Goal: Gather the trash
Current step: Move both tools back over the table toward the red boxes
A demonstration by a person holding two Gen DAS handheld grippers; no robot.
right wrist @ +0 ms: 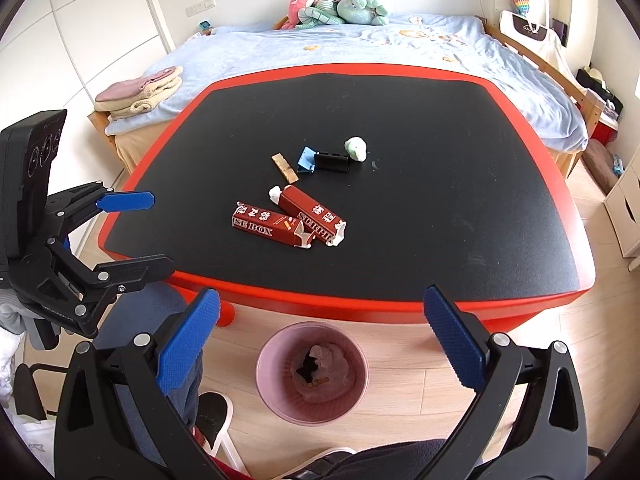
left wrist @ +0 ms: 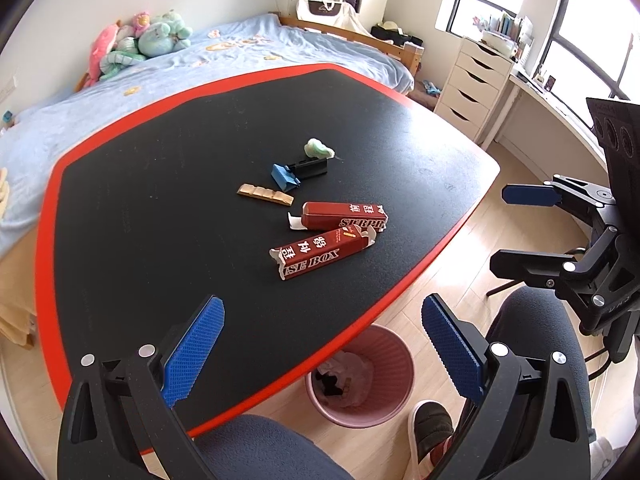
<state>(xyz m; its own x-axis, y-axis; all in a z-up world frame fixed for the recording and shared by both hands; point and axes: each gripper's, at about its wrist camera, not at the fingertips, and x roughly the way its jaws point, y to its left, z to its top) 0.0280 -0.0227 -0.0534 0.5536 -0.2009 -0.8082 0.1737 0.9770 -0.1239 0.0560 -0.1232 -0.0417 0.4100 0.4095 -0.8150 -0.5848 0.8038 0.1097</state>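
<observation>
Trash lies mid-table on the black, red-edged table (left wrist: 160, 184): two red cartons (left wrist: 322, 250) (left wrist: 344, 216), a tan strip (left wrist: 265, 194), a blue scrap (left wrist: 285, 177), a black piece (left wrist: 310, 167) and a pale green wad (left wrist: 318, 149). They also show in the right wrist view: the cartons (right wrist: 268, 228) (right wrist: 314, 214), the wad (right wrist: 356, 149). A pink bin (left wrist: 360, 376) (right wrist: 312, 372) with trash inside stands on the floor by the table's near edge. My left gripper (left wrist: 322, 344) is open and empty above the near table edge. My right gripper (right wrist: 320, 340) is open and empty above the bin.
A bed (right wrist: 360, 44) with plush toys (right wrist: 340, 4) lies behind the table. A white drawer unit (left wrist: 472, 84) stands at the right by a desk. The person's knees (left wrist: 532, 320) and shoe (left wrist: 432, 420) are by the bin on the wooden floor.
</observation>
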